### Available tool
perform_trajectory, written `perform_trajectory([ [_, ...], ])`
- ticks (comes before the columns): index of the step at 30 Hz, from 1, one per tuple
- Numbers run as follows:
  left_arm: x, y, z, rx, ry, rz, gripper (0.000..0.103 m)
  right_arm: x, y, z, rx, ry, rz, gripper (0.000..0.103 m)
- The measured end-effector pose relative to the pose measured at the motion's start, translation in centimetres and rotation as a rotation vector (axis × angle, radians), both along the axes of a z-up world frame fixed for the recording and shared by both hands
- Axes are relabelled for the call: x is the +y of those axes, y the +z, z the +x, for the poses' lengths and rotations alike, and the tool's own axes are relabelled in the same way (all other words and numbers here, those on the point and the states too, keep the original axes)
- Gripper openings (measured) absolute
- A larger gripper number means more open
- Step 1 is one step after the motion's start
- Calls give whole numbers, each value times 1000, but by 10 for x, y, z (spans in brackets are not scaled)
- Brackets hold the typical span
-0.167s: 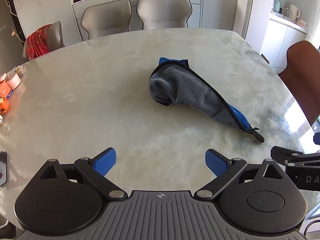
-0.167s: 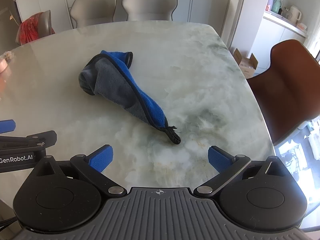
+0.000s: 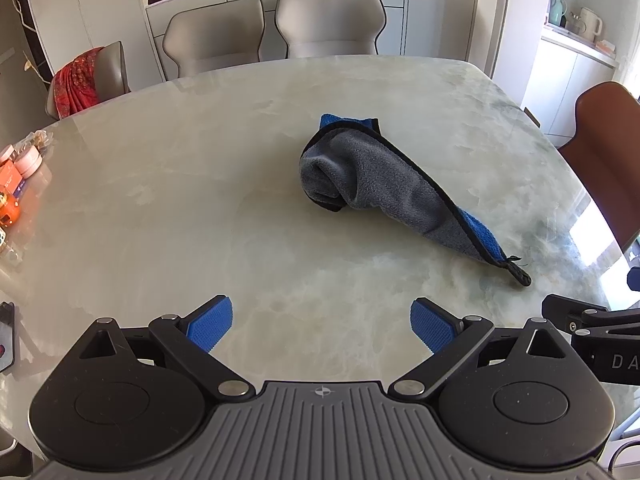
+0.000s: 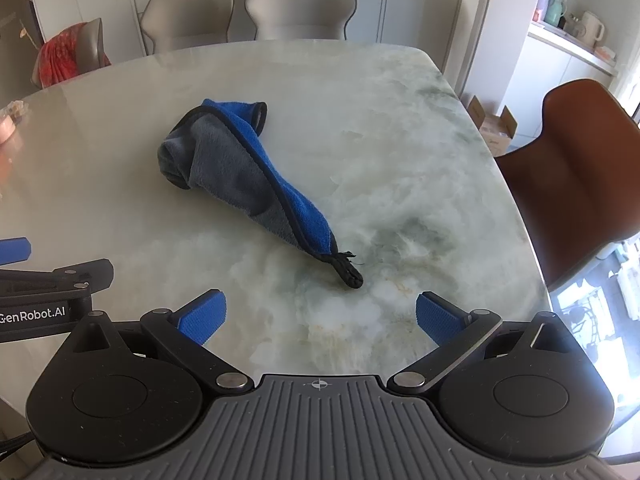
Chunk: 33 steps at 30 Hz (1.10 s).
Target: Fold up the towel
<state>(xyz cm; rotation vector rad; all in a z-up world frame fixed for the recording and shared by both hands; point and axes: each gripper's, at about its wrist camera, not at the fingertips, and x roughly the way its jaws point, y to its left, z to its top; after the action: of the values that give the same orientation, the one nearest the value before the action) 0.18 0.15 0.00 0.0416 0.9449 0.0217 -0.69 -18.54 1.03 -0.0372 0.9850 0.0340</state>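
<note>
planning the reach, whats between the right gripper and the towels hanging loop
Only bare marble table, seen in the right wrist view: the open right gripper faces the towel loop.

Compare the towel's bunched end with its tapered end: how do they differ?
The towel's bunched end is thick and rolled, showing mostly grey pile; the tapered end is thin and flat, showing mostly blue. The bunched end lies farther from both grippers; the tapered end points toward the right gripper and ends in a black hanging loop. Both ends rest on the marble table, share black edge binding, and are touched by neither gripper.
</note>
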Motion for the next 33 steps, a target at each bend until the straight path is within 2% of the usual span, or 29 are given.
perform_trajectory([
  [33, 2, -8, 11, 17, -2, 9, 98, 6, -4, 10, 23, 15, -12, 102],
])
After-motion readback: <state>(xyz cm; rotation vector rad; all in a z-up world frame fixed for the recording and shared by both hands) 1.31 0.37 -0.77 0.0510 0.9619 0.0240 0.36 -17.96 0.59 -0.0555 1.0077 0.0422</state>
